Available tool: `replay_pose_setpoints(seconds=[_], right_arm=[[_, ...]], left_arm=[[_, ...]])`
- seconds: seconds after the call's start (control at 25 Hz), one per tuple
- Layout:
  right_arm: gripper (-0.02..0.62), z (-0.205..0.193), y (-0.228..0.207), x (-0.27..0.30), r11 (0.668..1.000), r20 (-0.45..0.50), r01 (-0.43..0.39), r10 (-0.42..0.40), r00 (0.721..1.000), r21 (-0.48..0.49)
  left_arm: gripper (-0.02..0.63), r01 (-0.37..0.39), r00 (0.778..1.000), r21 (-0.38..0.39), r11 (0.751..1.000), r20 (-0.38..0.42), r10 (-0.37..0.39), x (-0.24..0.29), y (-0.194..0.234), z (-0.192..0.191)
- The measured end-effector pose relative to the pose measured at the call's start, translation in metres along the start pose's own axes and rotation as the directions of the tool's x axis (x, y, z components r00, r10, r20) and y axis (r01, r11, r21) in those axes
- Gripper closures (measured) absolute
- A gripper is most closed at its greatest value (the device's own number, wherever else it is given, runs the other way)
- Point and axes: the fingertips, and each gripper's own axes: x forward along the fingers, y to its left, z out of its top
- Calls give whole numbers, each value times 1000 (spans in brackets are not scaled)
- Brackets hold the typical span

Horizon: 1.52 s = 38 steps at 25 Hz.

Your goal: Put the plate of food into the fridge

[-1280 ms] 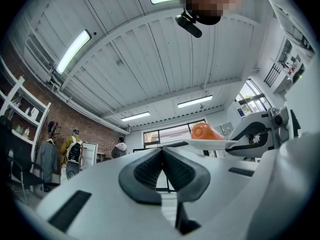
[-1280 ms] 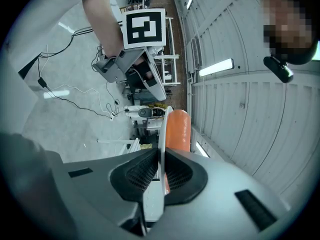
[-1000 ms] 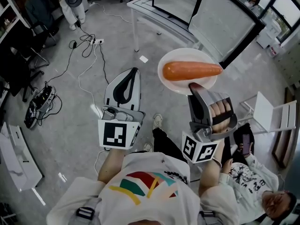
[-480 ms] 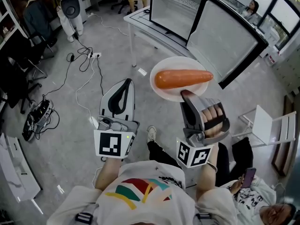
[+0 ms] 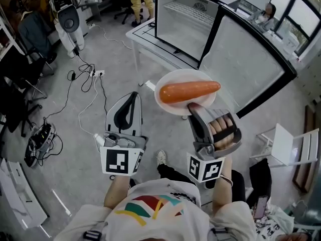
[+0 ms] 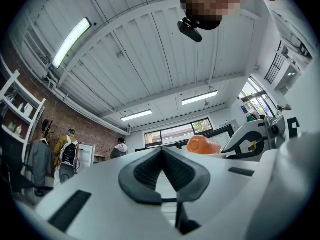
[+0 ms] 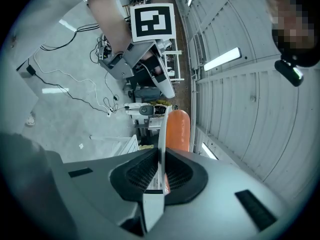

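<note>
Plate (image 5: 181, 76) with a carrot (image 5: 189, 91) on it is up in the air, rim pinched tight by the right tool (image 5: 193, 107), near the open fridge (image 5: 180, 29) but not inside yet. Left tool (image 5: 133, 96) is closed on nothing. Pickup looks done; sliding it in and letting go are left.

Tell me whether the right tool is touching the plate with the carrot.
Touching. The right gripper view shows the plate edge-on, its rim pinched between the two dark pads of the right tool, with no gap on either side.
</note>
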Motion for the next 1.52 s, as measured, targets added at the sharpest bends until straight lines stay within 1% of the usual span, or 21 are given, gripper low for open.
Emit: replay_pose_setpoints(seconds=[0.32, 0.48, 0.6, 0.8, 1.0, 1.2, 1.36, 1.52], right_arm=[[565, -45, 0, 84, 1000, 5, 1, -1, 1000, -8], [563, -71, 3, 128, 1000, -3, -21, 21, 1000, -3], [563, -90, 4, 160, 999, -1, -37, 37, 999, 11], [563, -96, 6, 166, 999, -1, -40, 40, 999, 13], [563, -98, -2, 172, 999, -4, -22, 23, 1000, 24], [563, -96, -4, 174, 999, 7, -20, 20, 1000, 25], [563, -99, -4, 183, 1000, 4, -15, 15, 1000, 24], [563, -104, 8, 196, 999, -8, -27, 27, 1000, 34]], left_arm=[[600, -3, 999, -2, 1000, 38, 3, 90, 26, -28], [600, 13, 999, 3, 1000, 36, -13, 137, 34, -41], [600, 8, 999, -5, 1000, 32, -8, 172, 45, -52], [600, 8, 999, 4, 1000, 35, -8, 182, 48, -54], [600, 12, 999, 31, 999, 44, -13, 189, 51, -46], [600, 4, 999, 40, 999, 49, -6, 187, 54, -41], [600, 0, 999, 36, 999, 40, -2, 192, 59, -50], [600, 6, 1000, 26, 1000, 24, -7, 205, 68, -71]])
